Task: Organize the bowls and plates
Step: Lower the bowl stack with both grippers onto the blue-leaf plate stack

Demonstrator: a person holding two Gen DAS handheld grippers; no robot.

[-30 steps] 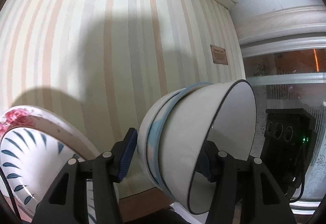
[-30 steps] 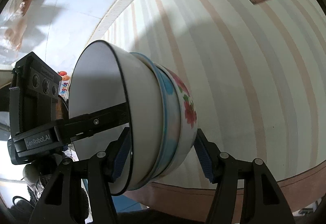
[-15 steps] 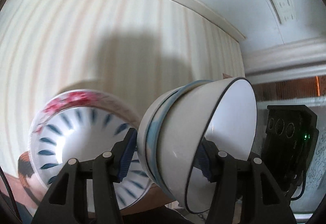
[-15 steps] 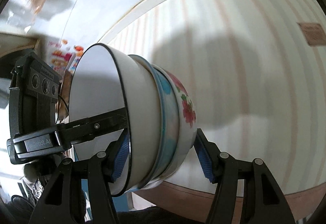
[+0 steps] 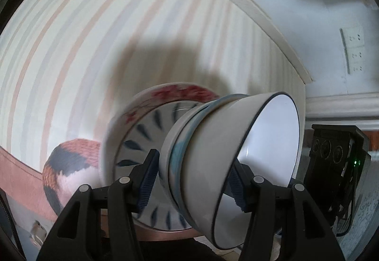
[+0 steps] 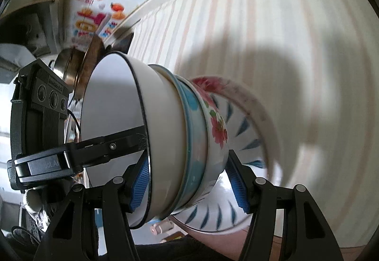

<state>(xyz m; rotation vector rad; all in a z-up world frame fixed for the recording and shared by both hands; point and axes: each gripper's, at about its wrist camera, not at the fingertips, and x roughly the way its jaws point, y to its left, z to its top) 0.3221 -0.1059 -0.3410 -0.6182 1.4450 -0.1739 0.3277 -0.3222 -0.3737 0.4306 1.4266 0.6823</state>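
We saw our right gripper [image 6: 189, 180] clamped on a nested stack of bowls [image 6: 165, 142] tipped on its side, mouth facing left. The left gripper [image 6: 47, 137] gripped the white bowl's rim. Just beyond lay a blue-leaf bowl [image 6: 246, 133] on the striped cloth [image 6: 296, 24].

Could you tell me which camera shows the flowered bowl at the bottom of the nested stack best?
The right wrist view: the flowered bowl shows red blossoms and green leaves on its side. In the left wrist view only a plain pale edge of it shows.
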